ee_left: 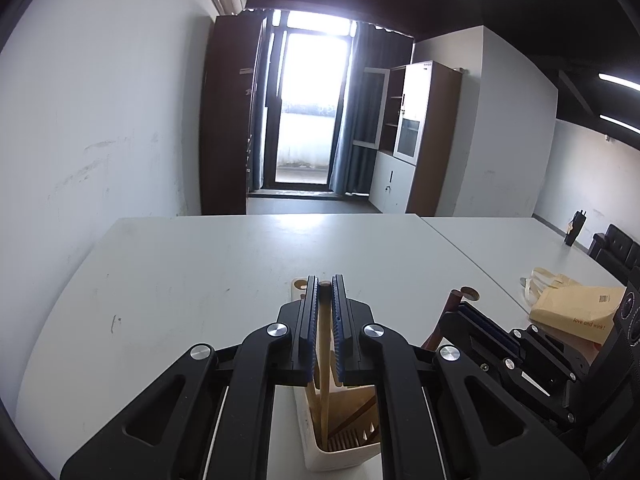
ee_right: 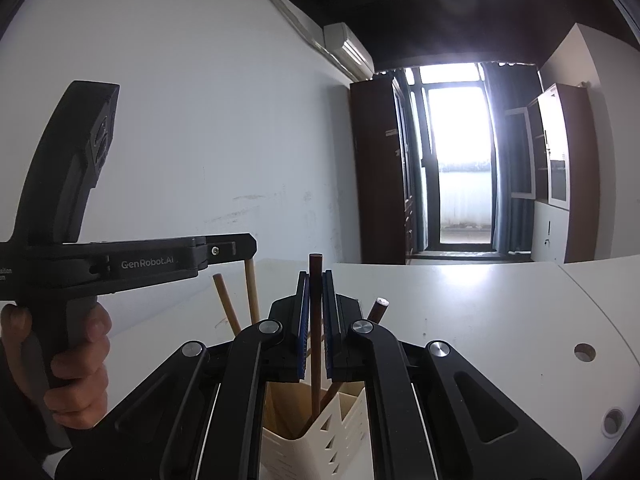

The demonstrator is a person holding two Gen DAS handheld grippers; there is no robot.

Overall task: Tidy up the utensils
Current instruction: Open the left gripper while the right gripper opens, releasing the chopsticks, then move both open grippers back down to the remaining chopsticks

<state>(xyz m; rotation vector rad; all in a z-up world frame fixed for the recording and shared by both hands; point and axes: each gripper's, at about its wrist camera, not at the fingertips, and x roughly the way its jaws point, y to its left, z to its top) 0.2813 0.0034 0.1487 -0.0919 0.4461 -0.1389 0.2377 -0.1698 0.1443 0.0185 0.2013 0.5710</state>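
A cream utensil holder stands on the white table, right under both grippers; it also shows in the right wrist view. My left gripper is shut on a light wooden chopstick that stands upright with its lower end inside the holder. My right gripper is shut on a dark brown chopstick, also upright, with its lower end in the holder. Another light chopstick and another dark one lean in the holder. The left gripper shows from the side, holding its chopstick.
The white table reaches to a white wall on the left. A tan paper bag and a cloth bag lie at the right. A dark object stands at the far right edge. The table has round cable holes.
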